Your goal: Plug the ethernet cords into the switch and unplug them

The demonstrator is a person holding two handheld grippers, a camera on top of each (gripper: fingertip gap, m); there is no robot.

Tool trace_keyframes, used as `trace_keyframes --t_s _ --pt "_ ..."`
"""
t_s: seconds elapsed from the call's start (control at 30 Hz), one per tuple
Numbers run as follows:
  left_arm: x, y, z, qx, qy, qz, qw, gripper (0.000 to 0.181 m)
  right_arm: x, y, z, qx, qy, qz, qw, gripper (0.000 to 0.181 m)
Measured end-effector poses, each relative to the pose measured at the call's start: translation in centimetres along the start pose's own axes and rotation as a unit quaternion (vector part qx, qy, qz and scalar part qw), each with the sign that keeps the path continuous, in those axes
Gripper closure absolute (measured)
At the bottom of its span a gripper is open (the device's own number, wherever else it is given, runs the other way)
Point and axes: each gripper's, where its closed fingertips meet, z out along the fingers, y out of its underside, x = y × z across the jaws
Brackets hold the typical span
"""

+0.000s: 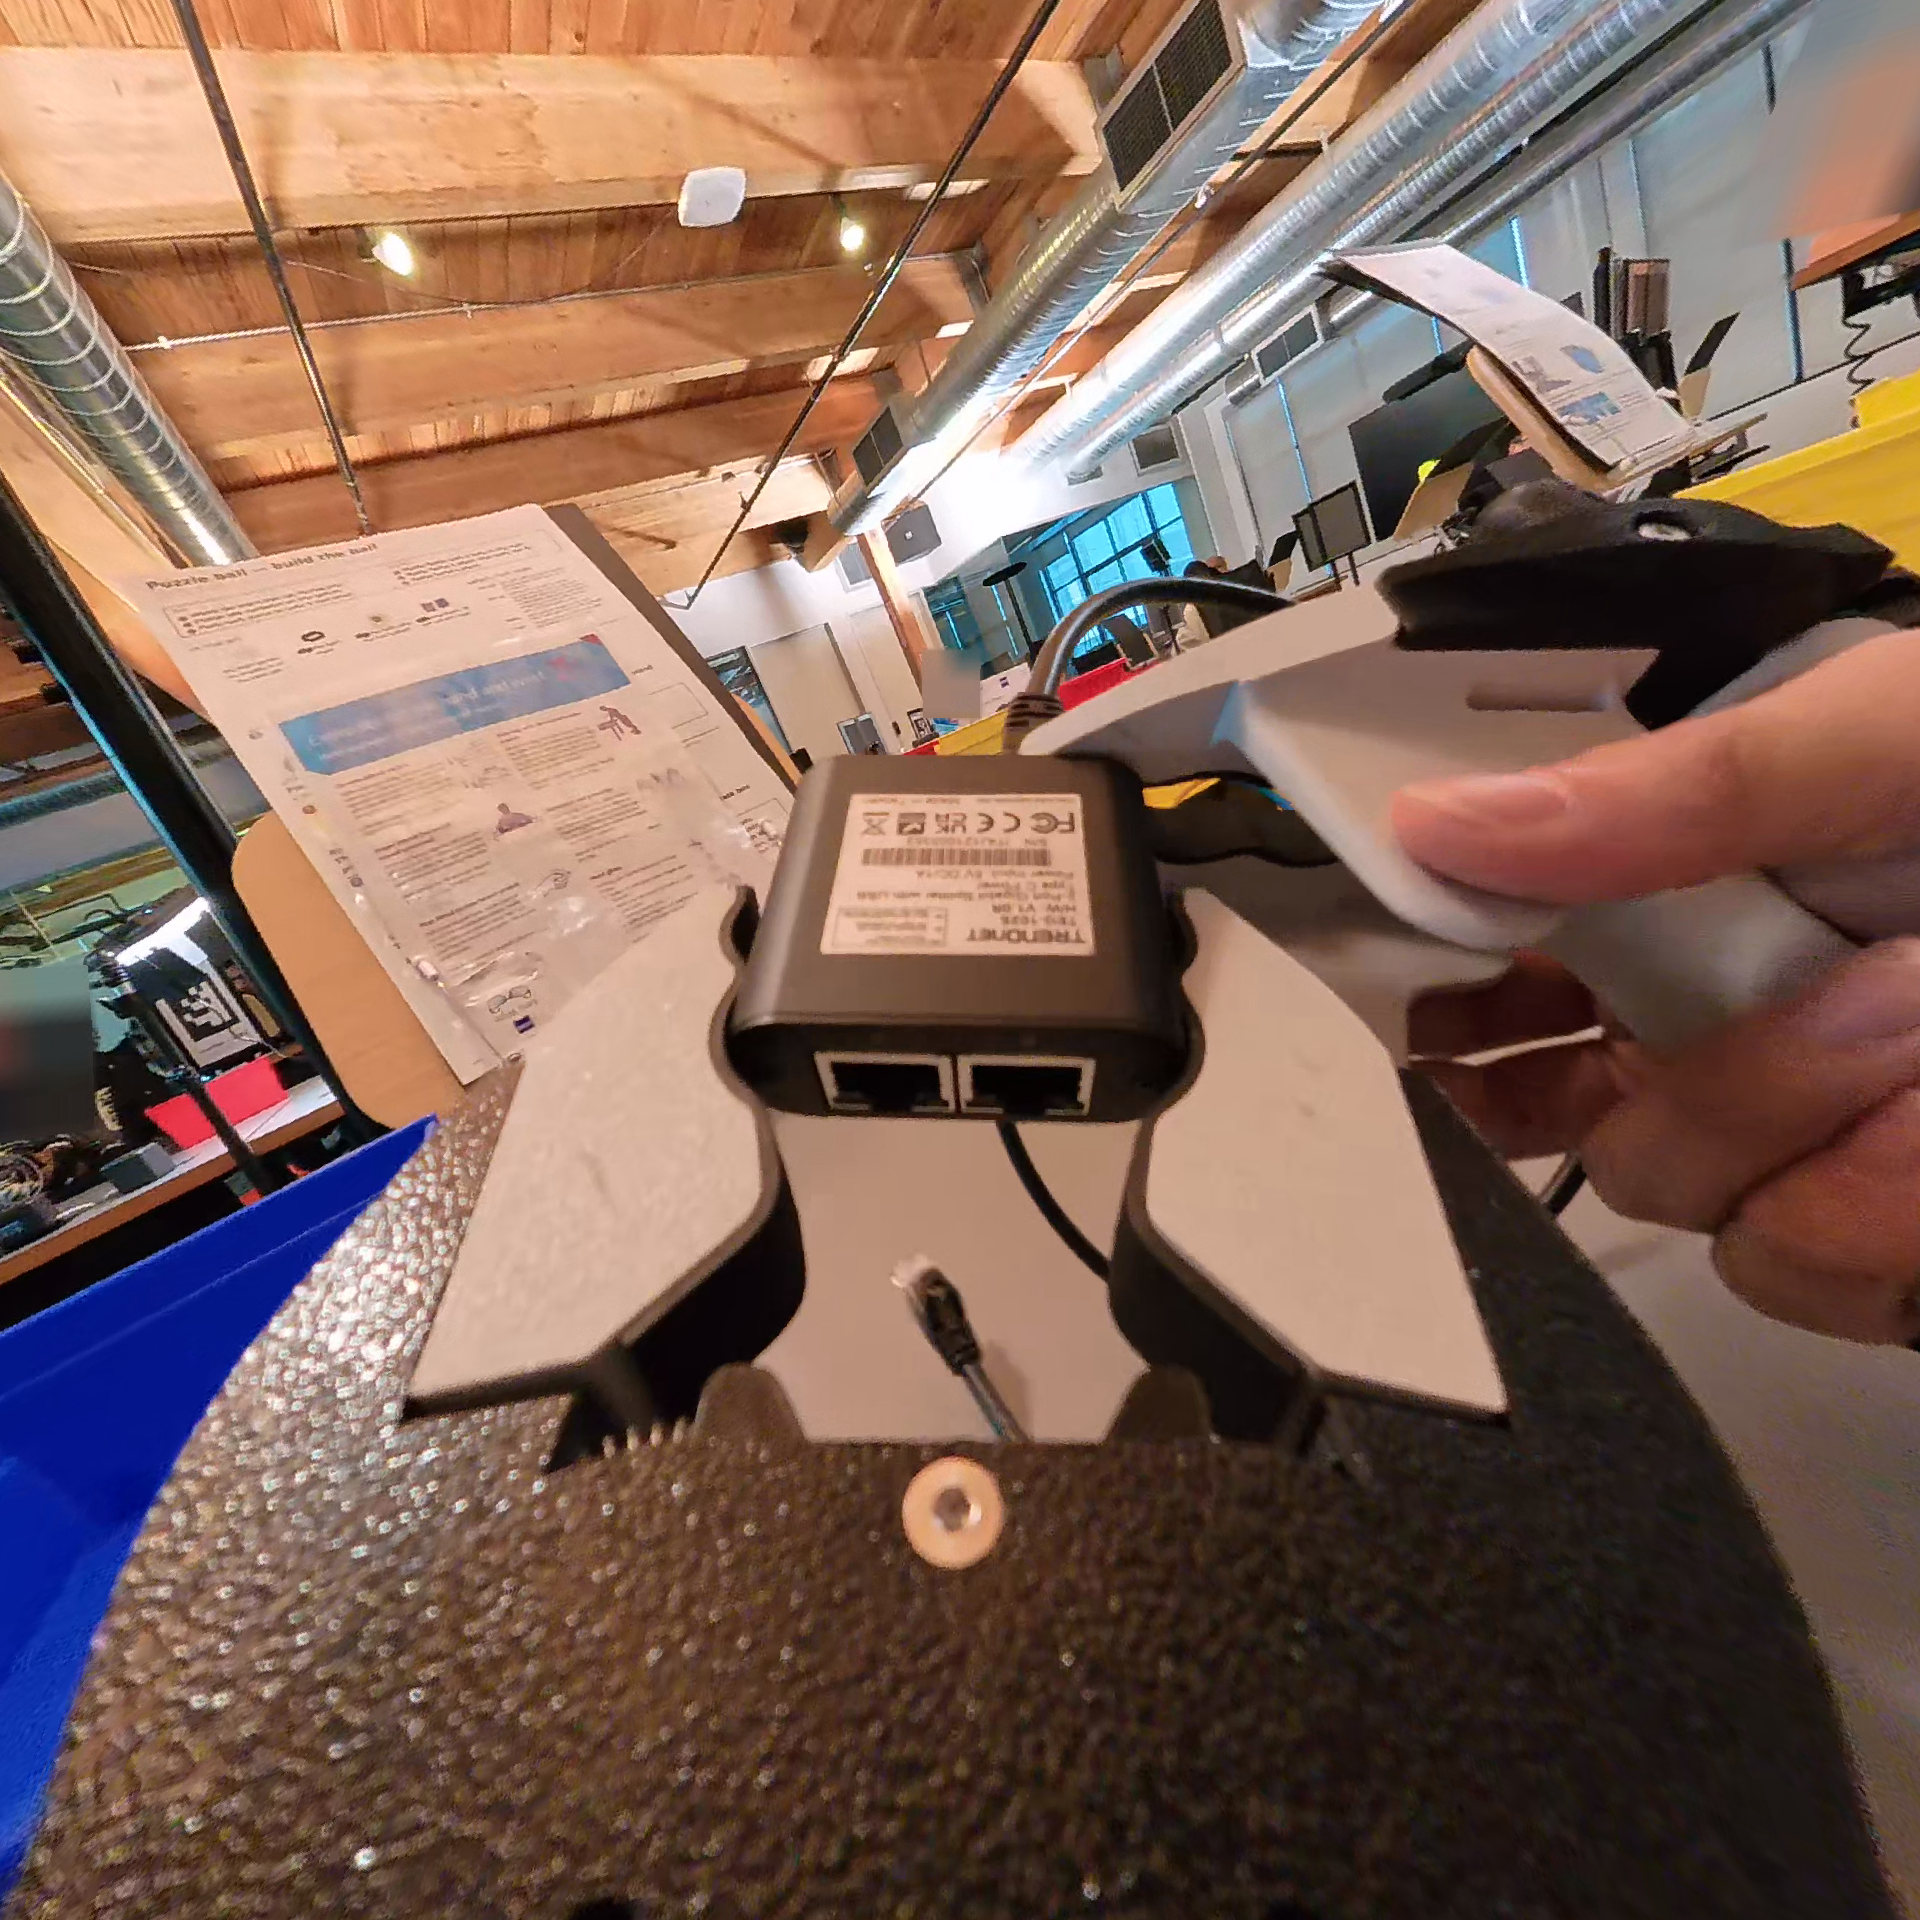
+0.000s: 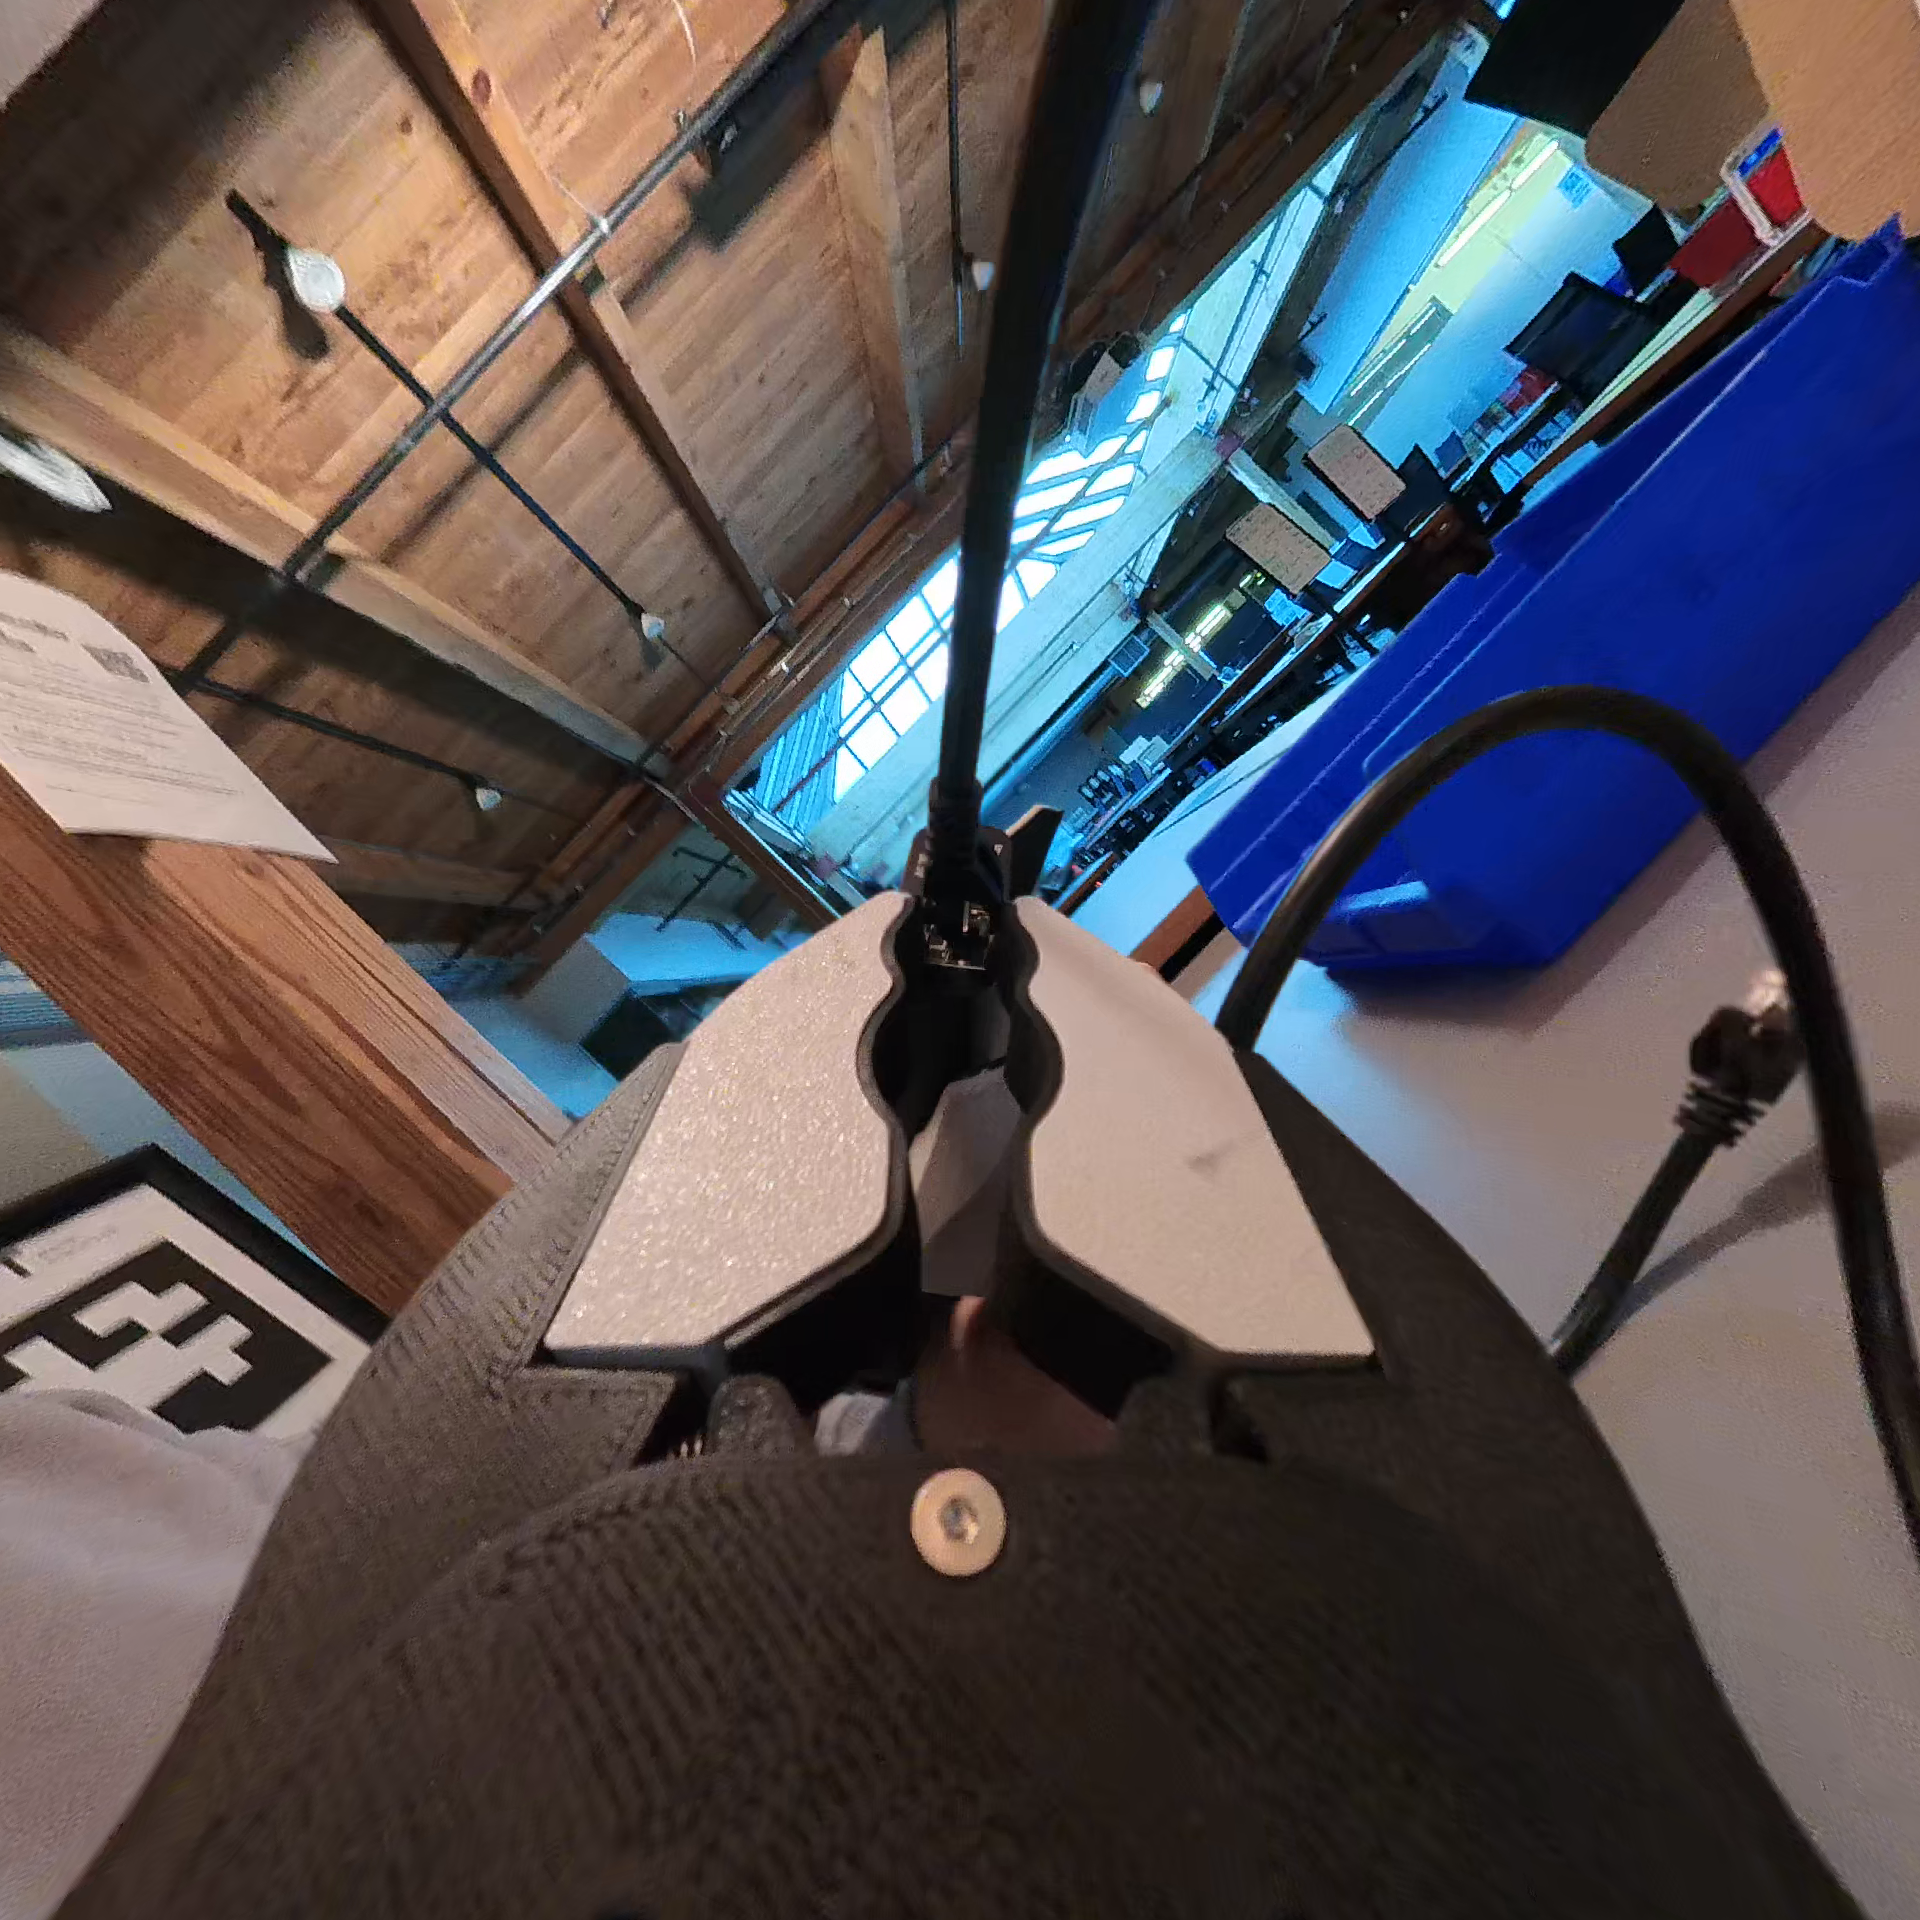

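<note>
My left gripper [image 1: 961,920] is shut on the small black switch [image 1: 956,831] and holds it in the air, label side up, its two empty ports [image 1: 956,1081] facing the camera. My right gripper [image 2: 958,940] is shut on a black ethernet plug [image 2: 958,935]; its cord [image 2: 982,520] runs up and away. In the left wrist view the right gripper [image 1: 1247,707], held by a hand [image 1: 1714,935], is just right of and behind the switch. A second ethernet plug [image 1: 935,1309] lies on the table below the switch; it also shows in the right wrist view [image 2: 1735,1070].
A blue bin [image 1: 156,1403] is at the left, and blue bins [image 2: 1662,644] stand by the grey table [image 2: 1507,1091]. A black cord loop [image 2: 1662,748] arches over the table. An instruction sheet [image 1: 468,779] leans on a stand behind the switch. A wooden post [image 2: 260,987] is nearby. Left and right tips are no more than a few centimetres apart.
</note>
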Motion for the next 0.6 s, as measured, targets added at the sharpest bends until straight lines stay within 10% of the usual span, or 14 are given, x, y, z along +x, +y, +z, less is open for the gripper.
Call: trace_keyframes --t_s 0.6 --pt "-0.31 0.44 0.22 -0.008 -0.026 -0.033 0.999 0.109 0.59 -0.13 0.32 -0.018 0.012 -0.048 0.999 0.168"
